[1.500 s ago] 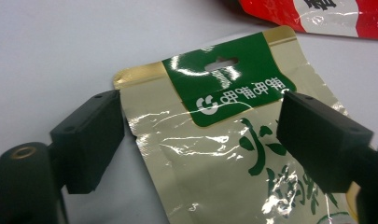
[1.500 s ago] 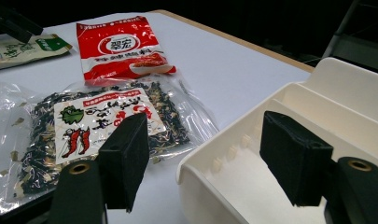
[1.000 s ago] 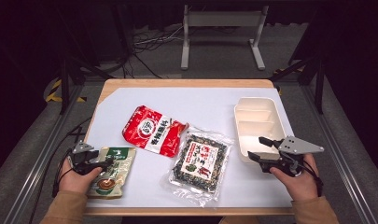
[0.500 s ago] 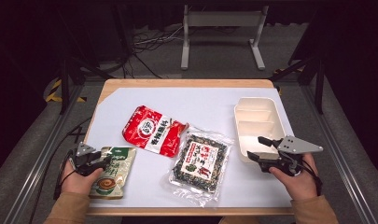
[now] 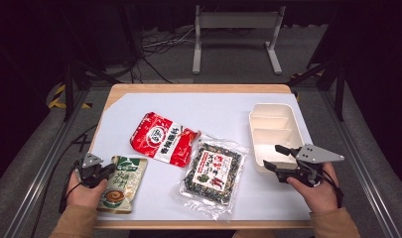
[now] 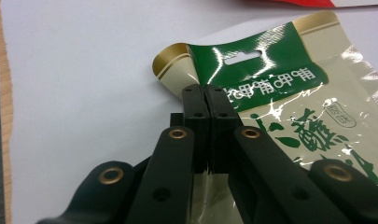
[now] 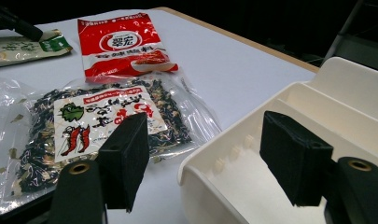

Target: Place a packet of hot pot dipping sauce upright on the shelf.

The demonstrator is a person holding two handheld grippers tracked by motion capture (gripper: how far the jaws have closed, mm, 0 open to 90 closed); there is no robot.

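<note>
A green and cream snack pouch [image 5: 121, 183] lies at the table's front left. My left gripper [image 5: 105, 172] has just been closing and is now shut on the pouch's left edge near the top. In the left gripper view the pads [image 6: 195, 100] meet over the pouch [image 6: 294, 107], whose gold corner curls up beside them. My right gripper [image 5: 274, 157] stands open at the front left corner of a white divided tray [image 5: 273, 124]. In the right gripper view the tray's wall [image 7: 224, 154] lies between the pads of the right gripper [image 7: 210, 158], and neither pad touches it.
A red pouch [image 5: 164, 139] lies in the middle of the white sheet. A clear bag of dark dried bits [image 5: 213, 171] sits to its right, close to the tray. A metal stand [image 5: 235, 29] rises beyond the far edge.
The left gripper's jaws have closed onto the green pouch's edge. Both hands stayed where they were, and the right gripper's jaws kept their gap.
</note>
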